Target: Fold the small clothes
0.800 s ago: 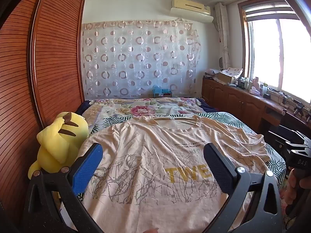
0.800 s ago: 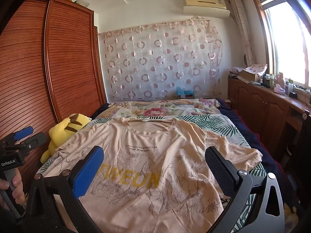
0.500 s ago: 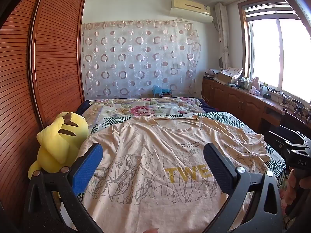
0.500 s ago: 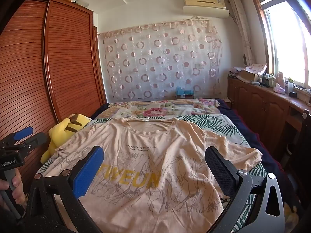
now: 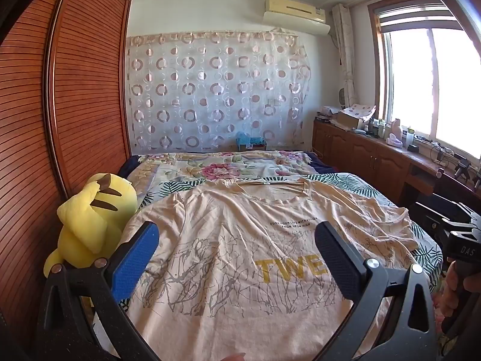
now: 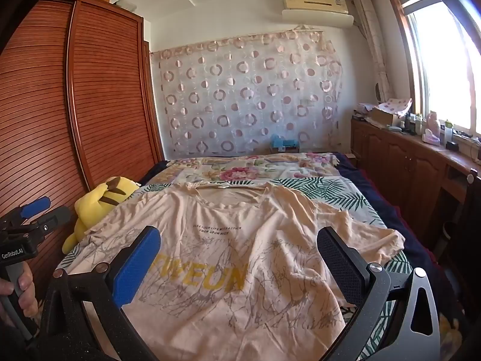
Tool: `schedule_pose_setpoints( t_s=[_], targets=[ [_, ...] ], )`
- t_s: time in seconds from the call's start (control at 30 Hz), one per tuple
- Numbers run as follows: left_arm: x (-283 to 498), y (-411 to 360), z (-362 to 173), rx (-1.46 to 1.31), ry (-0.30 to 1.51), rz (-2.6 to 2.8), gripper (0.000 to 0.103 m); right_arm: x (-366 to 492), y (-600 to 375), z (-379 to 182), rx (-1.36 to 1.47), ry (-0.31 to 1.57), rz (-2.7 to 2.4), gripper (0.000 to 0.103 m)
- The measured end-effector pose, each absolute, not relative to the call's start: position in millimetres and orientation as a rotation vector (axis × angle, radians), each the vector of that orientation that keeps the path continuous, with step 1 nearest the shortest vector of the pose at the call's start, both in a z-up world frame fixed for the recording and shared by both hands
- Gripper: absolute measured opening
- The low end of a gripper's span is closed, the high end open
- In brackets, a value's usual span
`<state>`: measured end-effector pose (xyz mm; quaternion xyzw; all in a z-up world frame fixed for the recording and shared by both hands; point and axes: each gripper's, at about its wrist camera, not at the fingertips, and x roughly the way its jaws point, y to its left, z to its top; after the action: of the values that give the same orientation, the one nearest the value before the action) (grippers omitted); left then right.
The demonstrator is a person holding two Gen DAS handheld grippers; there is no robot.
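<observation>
**Both tools wide, shirt not yet gripped**

I hold the left gripper and right gripper fully spread, empty, above the T-shirt, which lies flat, collar toward the bed's far end. I judge sleeve corners the best pinch; thin, wrinkled cotton will drag. A soft yellow plush toy sits at the bed's left edge

Yellow plush toy slumped against the slatted wooden wardrobe, on the bed's left edge. Floral sheet over the far half, leaf-print cover nearer. Circle-patterned curtain behind, air conditioner above. Cluttered wooden counter beneath the bright window.
</observation>
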<state>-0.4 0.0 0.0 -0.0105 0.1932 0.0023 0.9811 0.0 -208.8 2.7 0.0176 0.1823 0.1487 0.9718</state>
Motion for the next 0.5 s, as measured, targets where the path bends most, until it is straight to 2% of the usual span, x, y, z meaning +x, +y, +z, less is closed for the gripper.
schedule_pose_setpoints(
  t_s=[0.5],
  targets=[
    [2.1,2.3,-2.6,-0.032,0.404,0.000,0.103,0.1,-208.5,1.0,0.039,0.375,0.304,0.103]
  ],
)
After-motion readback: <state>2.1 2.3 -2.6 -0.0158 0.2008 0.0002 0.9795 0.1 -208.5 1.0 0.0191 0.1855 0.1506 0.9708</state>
